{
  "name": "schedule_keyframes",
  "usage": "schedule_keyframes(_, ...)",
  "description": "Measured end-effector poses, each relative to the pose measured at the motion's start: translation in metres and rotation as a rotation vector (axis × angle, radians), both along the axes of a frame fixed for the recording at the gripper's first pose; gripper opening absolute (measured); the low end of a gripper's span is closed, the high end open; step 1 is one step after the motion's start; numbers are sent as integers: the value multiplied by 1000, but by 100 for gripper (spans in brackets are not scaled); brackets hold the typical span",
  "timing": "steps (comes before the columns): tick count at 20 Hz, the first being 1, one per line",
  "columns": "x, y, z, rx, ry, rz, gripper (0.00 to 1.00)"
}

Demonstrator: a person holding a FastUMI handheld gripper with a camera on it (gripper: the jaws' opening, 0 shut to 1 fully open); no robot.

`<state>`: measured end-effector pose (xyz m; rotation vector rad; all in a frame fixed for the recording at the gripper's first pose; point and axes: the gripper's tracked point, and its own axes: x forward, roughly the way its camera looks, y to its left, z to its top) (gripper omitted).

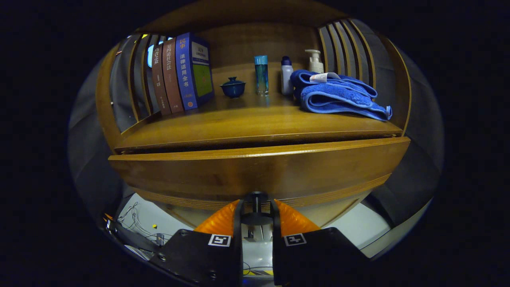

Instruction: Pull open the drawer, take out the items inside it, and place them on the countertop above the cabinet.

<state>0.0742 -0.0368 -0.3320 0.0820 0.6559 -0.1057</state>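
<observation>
My gripper (pixel 256 209) has its two fingers pinched on the dark knob (pixel 256 207) at the lower middle of the drawer front (pixel 255 173), one finger pressing each side of it. The drawer looks pulled out a little: its top edge stands proud of the countertop (pixel 247 123) above, with a dark gap between them, but I cannot see inside, so whatever I am meant to take out is hidden from me. Beyond, on the countertop, stand a row of books (pixel 181 73) to the left, a small blue lidded cup (pixel 233 87), a tall blue bottle (pixel 261 74), a white bottle (pixel 286 75), a pump dispenser (pixel 315 61), and a folded blue towel (pixel 338 95) to the right. My worry is the grip: the knob is small, and a pull off-axis could slip the fingers off or rack the drawer in its runners. The countertop is also crowded, so a careless placement could topple the bottles.
</observation>
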Motion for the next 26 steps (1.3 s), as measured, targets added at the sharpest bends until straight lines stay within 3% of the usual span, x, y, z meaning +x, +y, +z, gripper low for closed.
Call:
schedule_keyframes(13, -98, 5, 12, 27, 49, 1, 33)
schedule_keyframes(26, -162, 9, 7, 39, 94, 6, 33)
